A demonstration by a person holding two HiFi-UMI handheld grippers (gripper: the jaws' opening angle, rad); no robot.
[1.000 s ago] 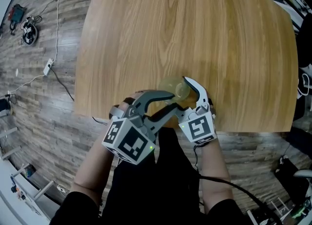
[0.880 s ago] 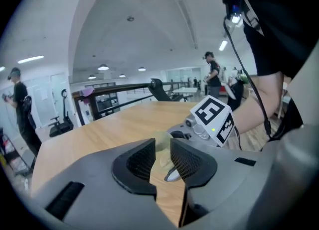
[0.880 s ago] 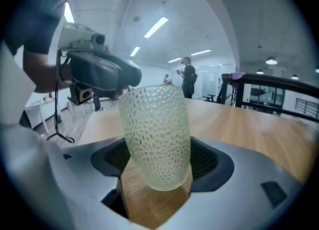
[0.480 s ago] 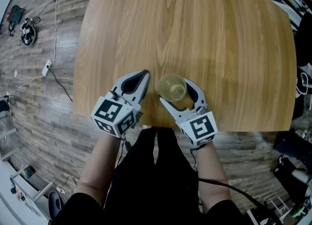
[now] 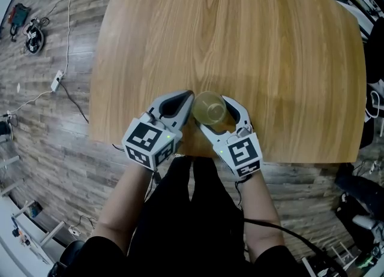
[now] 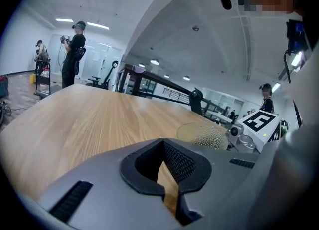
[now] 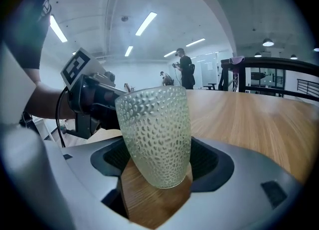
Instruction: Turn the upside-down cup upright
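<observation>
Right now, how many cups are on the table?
1. The dimpled glass cup stands mouth-up at the near edge of the table, between the jaws of the right gripper. No other cup shows in any view.

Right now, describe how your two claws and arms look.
Both the left claw and right claw are light grey with curved fingers and black ribbed pads. Each carries a cube of black-and-white square markers with a small green light. A black cable trails from the right one. Dark short sleeves.
</observation>
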